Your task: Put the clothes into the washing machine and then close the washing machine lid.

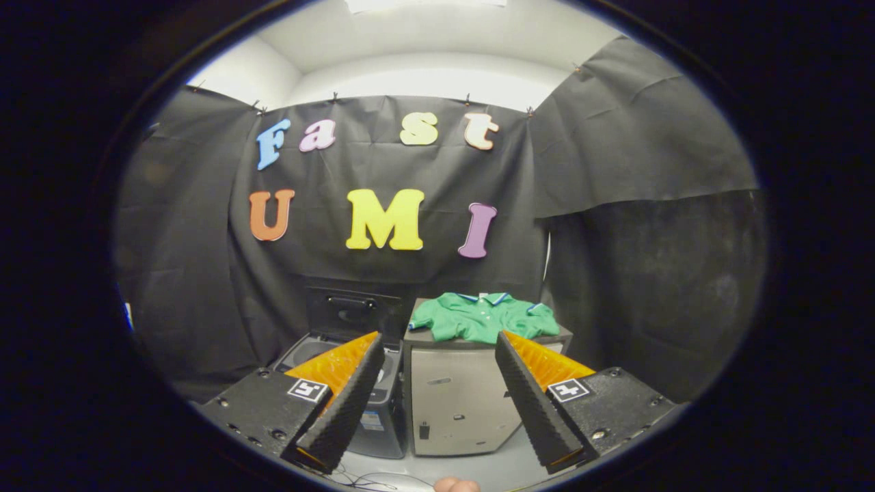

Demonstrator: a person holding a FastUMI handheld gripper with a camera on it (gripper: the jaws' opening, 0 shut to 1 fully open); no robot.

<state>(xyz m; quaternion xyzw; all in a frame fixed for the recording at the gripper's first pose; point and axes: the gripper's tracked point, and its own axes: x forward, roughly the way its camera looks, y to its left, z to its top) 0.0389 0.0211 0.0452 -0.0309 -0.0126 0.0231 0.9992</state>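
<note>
A green polo shirt (482,316) lies spread on top of a small silver cabinet (454,400), beyond my fingers and a little toward the right one. To the left of the cabinet stands the washing machine (383,403), its dark lid (352,311) raised upright against the black cloth wall. The drum opening (305,350) is partly hidden behind my left finger. My gripper (437,348) is open, held back from both, with nothing between its fingers.
Black cloth walls close in the booth at the back and on both sides. The cabinet and washing machine stand side by side on a pale floor (492,465). Some thin cables (362,482) lie on the floor near me.
</note>
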